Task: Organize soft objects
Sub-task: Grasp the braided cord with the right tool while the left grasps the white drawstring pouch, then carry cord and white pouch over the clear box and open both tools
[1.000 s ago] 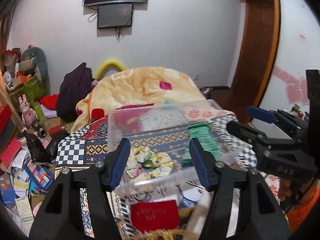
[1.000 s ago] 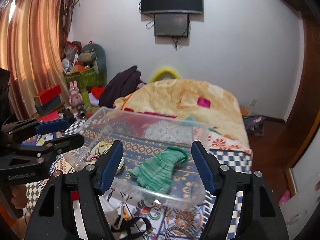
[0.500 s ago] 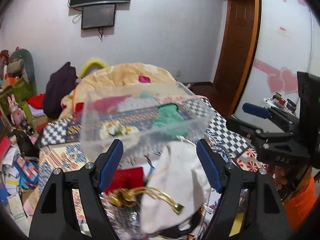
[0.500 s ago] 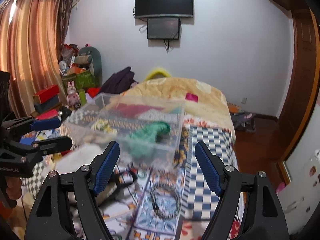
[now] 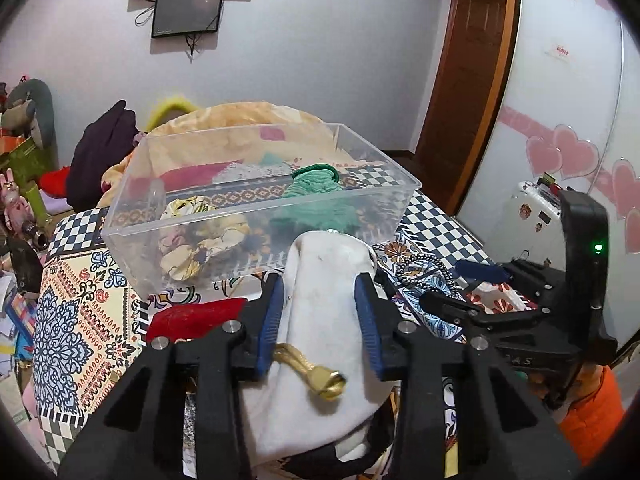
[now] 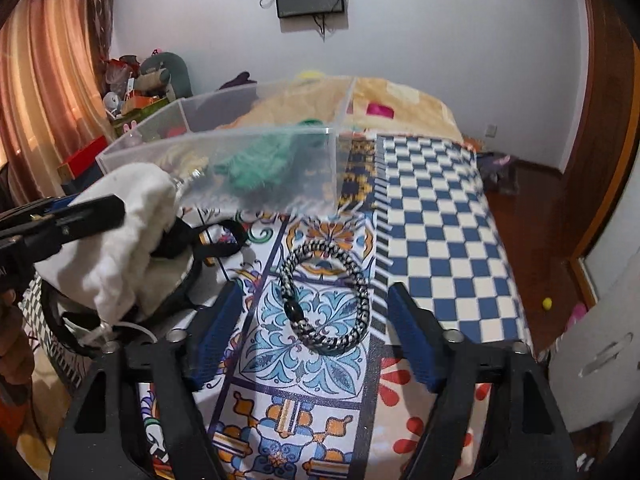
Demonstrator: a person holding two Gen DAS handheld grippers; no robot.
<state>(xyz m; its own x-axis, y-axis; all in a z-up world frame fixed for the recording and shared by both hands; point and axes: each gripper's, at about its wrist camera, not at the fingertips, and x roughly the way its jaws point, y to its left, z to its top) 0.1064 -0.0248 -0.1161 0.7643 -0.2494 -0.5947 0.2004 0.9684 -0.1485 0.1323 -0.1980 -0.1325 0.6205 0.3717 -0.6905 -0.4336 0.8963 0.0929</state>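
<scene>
The left tongs [image 5: 320,312] had their blue pads closed in against both sides of a white cloth pouch [image 5: 328,280], gripping it, and the pouch bulged up between the fingers and sagged down behind them. A gold metal clasp piece [image 5: 320,372] dangled in front of the pouch, low between the two arms of the tongs. Straight ahead of those tongs sat the clear plastic box [image 5: 256,208], right behind the pouch's top edge, with a floral scrunchie [image 5: 196,236] lying to the left inside it and a green knitted item [image 5: 320,200] to the right. A red velvet pouch [image 5: 196,316] lay just off the left finger, on the patterned cloth [image 5: 76,312].

Over on the other side, the right tongs [image 6: 312,324] stood wide open, holding nothing, low over that cloth. A black-and-white braided bracelet [image 6: 328,292] lay flat in the gap between the two fingers, touching neither as far as could be seen. Ahead and slightly left of them was the box again, and far to their left the pouch showed in the other tongs' grip, black straps [image 6: 200,248] trailing beneath it.
</scene>
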